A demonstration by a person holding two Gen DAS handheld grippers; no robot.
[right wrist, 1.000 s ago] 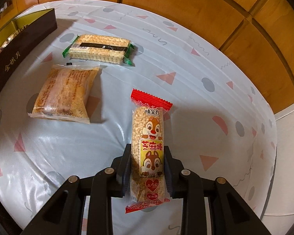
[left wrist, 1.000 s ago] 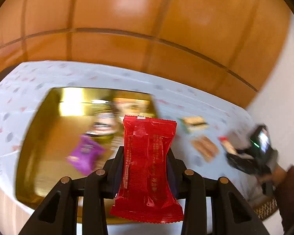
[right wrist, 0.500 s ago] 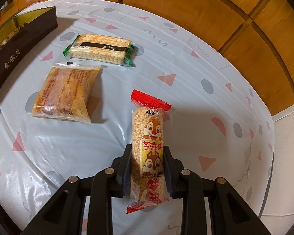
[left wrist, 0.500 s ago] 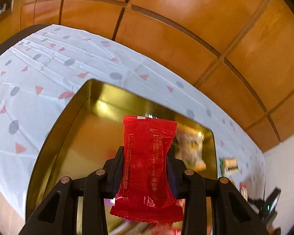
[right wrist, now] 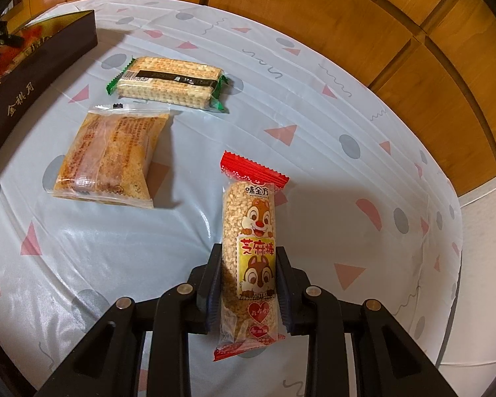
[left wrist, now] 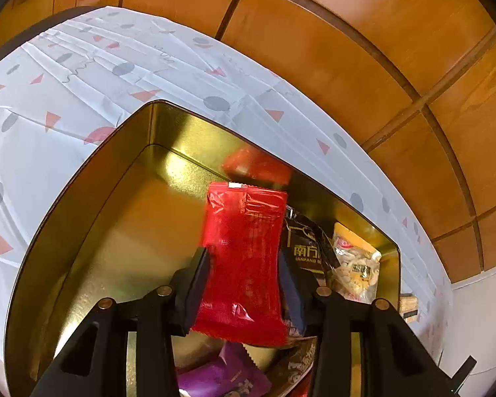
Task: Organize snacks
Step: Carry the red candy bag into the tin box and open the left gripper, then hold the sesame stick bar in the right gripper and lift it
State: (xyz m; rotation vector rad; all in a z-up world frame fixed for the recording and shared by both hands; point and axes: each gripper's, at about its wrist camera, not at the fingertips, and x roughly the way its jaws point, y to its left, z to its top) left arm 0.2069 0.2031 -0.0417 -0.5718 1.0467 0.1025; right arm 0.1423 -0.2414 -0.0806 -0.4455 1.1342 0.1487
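My left gripper (left wrist: 244, 264) is shut on a red snack packet (left wrist: 244, 258) and holds it over the gold-lined box (left wrist: 92, 211). Inside the box lie a black packet (left wrist: 309, 248), a yellow packet (left wrist: 357, 264) and a purple packet (left wrist: 221, 377). My right gripper (right wrist: 248, 274) is shut on a sesame stick bar (right wrist: 249, 248) with a chipmunk label, just above the tablecloth (right wrist: 314, 172). A cracker pack (right wrist: 168, 81) and an orange cake packet (right wrist: 109, 158) lie to its left on the cloth.
The box's dark outer wall (right wrist: 33, 76) with gold lettering stands at the far left of the right wrist view. A wooden wall (left wrist: 347, 49) runs behind the table. The table edge curves along the right side (right wrist: 446, 264).
My left gripper has swung left and down over the box with the red packet. The right gripper holds the sesame bar almost still.
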